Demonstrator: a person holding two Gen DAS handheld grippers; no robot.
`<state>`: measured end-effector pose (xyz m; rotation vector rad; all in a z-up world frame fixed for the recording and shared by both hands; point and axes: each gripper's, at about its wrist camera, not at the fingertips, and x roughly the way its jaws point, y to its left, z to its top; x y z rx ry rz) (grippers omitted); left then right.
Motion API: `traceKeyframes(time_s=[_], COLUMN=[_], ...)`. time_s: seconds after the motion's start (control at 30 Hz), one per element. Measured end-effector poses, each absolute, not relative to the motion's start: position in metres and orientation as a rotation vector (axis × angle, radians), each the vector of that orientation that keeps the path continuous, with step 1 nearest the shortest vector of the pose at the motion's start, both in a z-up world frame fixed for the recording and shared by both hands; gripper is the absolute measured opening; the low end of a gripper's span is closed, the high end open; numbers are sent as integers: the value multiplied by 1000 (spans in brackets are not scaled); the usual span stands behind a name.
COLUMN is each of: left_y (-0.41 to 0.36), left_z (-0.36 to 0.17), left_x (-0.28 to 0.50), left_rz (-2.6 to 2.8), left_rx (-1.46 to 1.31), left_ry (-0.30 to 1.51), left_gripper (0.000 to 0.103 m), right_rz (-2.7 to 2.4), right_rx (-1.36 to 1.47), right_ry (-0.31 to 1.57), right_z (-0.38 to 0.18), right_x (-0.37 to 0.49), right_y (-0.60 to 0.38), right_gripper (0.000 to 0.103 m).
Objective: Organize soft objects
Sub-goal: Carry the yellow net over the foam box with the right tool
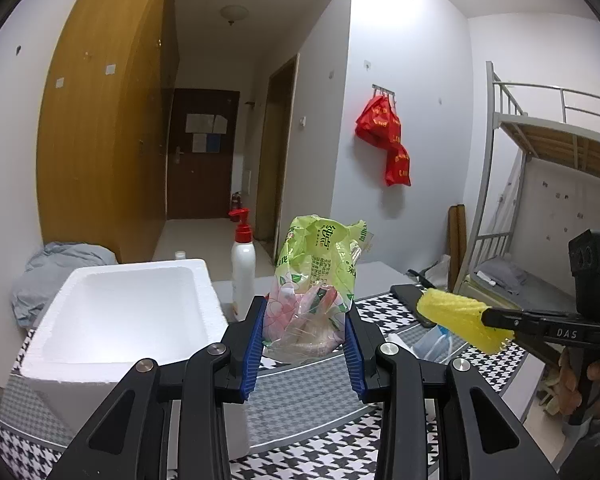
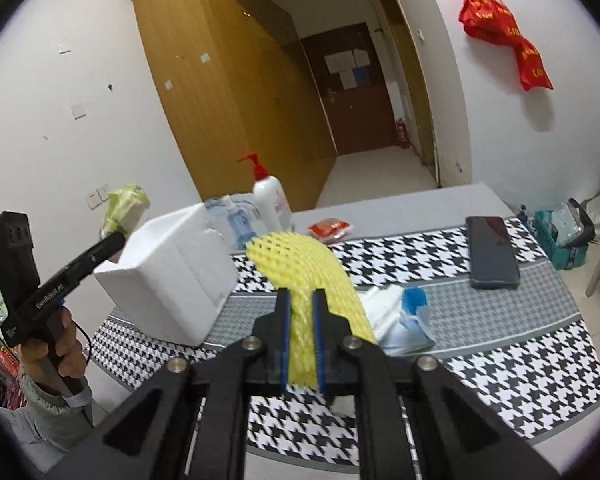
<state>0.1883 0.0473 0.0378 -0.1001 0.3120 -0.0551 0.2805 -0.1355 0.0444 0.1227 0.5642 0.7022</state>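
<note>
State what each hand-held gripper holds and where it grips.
Left hand-held gripper: green plastic packet, at its lower sides. Right hand-held gripper: yellow foam net sleeve, near one end.

Both wrist cameras sit close behind their jaws, looking slightly down across the tabletop (image 1: pixel 308 392) toward the far door (image 2: pixel 356 92). Shared: foam box (image 1: pixel 124 320), pump bottle (image 2: pixel 270 200).

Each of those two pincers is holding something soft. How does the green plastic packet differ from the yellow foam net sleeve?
The crinkly green plastic packet is printed and partly see-through; the yellow foam net sleeve is plain, opaque mesh. The packet stands upright in the left gripper, whose jaws sit fairly wide; the sleeve droops in a curve from the right gripper, pinched nearly flat. Both are soft and held clear of the houndstooth cloth.
</note>
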Motion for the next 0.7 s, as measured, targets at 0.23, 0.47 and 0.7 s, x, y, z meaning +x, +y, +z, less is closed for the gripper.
traceKeyframes(time_s=[0.23,0.47,0.7], left_y=[51,58,68], left_z=[43,47,51], left_x=[176,165,157], left_rz=[-23,20,52], left_rx=[-89,-84,-74], left_ry=[291,280,276], left_gripper=[37,37,37], right_rz=[692,637,645], right_rx=[117,84,61], right_ry=[537,506,493], right_z=[47,49,52], right_x=[279,277,274], right_y=[-127,-119,-104], right_gripper=[13,13,13])
